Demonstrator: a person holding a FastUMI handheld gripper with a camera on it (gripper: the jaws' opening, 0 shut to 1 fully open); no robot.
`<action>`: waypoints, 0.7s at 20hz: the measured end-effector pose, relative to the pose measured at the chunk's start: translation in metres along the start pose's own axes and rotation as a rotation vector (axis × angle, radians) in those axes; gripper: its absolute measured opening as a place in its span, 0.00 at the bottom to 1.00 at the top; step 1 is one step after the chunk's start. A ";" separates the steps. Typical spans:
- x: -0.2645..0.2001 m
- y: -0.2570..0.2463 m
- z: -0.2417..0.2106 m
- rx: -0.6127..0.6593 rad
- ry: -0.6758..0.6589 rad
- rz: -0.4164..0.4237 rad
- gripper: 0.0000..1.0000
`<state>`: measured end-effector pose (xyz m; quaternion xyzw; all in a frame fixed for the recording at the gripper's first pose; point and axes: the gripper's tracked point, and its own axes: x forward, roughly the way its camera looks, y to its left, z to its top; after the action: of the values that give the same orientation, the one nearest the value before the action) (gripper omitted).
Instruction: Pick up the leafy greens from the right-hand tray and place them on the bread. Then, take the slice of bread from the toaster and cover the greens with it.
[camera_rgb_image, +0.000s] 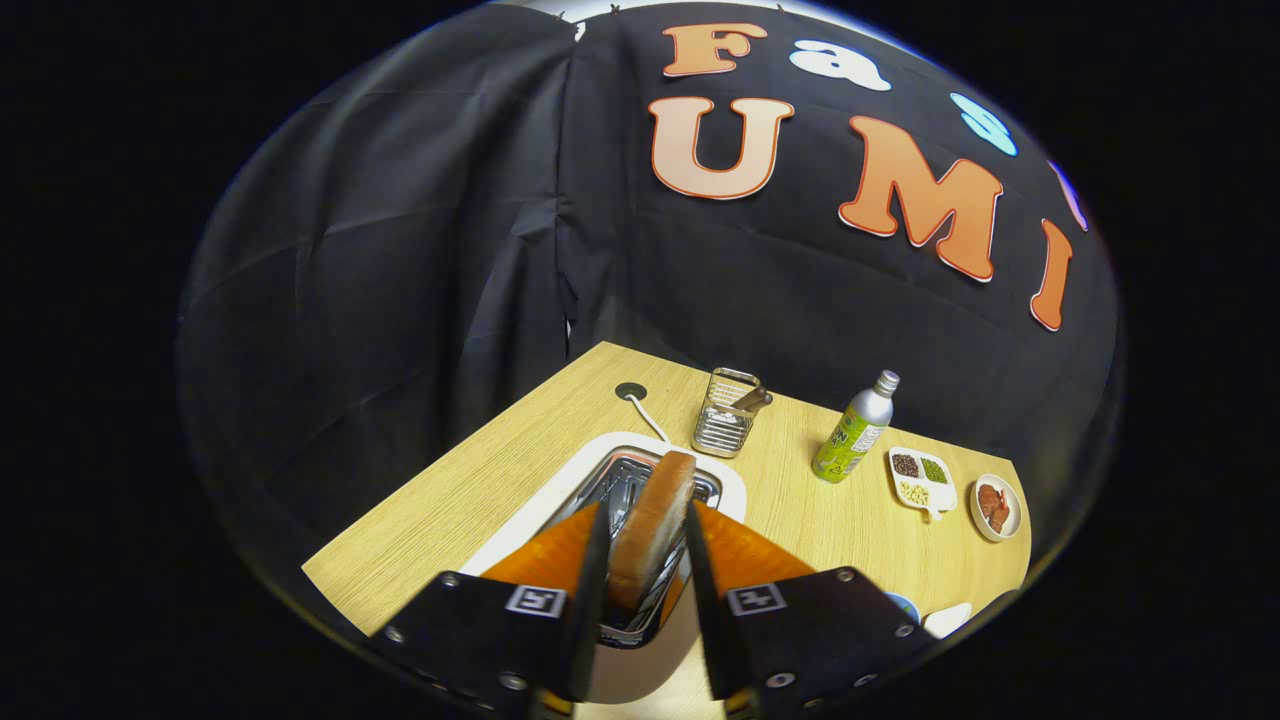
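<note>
One wooden tabletop (480, 490) lies under the tool (645, 560). One white toaster (590, 475) sits right below the fingers. One slice of bread (655, 520) stands on its thin edge between the two fingers, and both press on its flat sides. Its long side runs straight ahead, away from the tool. Beyond the toaster stands one metal rack (725, 415). Ahead and to the right are one green bottle (852, 430), one small three-part tray (922, 480) and one little round dish (998, 508).

Pale wood-grain tabletop (470, 490); white toaster (560, 490), golden-brown bread slice (650, 520); green-and-silver bottle (852, 440); white sectioned dish (922, 482).
</note>
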<state>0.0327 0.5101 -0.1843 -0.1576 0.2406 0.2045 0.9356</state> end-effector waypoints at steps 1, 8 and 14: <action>0.001 -0.002 0.000 0.007 -0.002 -0.006 0.29; -0.009 -0.003 0.010 0.036 -0.023 0.011 0.08; -0.021 -0.009 0.027 0.071 -0.048 0.025 0.08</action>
<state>0.0303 0.5068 -0.1489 -0.1163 0.2269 0.2111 0.9436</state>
